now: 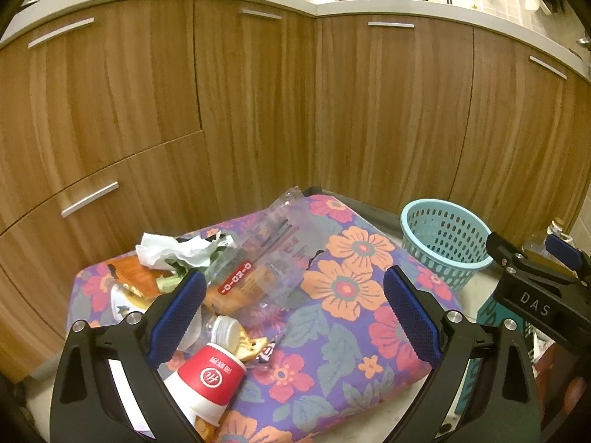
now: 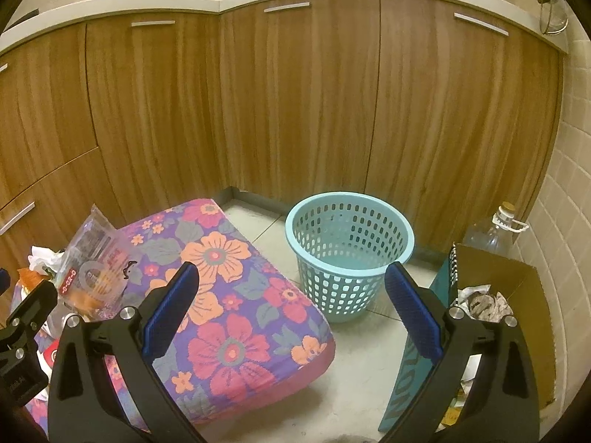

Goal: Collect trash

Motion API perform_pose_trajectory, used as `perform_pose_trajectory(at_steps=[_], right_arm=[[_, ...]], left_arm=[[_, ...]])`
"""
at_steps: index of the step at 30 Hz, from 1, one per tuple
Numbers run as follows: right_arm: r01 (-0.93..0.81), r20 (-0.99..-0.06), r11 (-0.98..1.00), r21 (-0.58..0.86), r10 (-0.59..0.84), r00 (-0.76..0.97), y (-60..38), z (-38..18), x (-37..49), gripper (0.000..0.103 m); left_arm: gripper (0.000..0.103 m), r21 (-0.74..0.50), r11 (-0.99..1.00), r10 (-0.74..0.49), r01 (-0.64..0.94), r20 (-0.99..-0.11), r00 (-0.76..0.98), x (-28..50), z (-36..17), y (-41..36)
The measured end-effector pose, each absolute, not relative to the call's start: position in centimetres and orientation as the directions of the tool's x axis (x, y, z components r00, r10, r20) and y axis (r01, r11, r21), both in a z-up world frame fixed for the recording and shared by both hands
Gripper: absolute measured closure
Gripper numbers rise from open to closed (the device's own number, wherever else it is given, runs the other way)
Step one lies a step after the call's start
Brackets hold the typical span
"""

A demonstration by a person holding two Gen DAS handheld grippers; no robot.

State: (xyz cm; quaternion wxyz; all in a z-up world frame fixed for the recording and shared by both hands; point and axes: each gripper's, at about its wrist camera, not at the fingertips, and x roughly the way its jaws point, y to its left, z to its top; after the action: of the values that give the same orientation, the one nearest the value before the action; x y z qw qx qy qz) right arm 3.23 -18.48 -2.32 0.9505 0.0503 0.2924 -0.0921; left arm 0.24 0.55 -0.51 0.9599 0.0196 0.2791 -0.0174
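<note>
While both claws gape wide, left claw hovers over cushion; basket stands apart.

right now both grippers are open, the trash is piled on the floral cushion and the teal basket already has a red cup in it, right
Not quite: the teal basket is empty, as the right wrist view shows. The red cup lies on the floral cushion with the other trash. The left gripper and right gripper are both open.

Left claw and right claw both gape wide, holding nothing.
</note>
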Motion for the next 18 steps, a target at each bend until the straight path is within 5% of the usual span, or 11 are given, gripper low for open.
perform_pose_trajectory(at_steps=[18], right_arm=[[0.202, -0.553, 0.979, 0.017, -0.159, 0.818, -17.88, -2.15, 2.98, 0.008]], left_arm=[[0.009, 0.044, 0.997, -0.025, 0.056, -0.518, 0.855, -0.02, -0.26, 0.07]])
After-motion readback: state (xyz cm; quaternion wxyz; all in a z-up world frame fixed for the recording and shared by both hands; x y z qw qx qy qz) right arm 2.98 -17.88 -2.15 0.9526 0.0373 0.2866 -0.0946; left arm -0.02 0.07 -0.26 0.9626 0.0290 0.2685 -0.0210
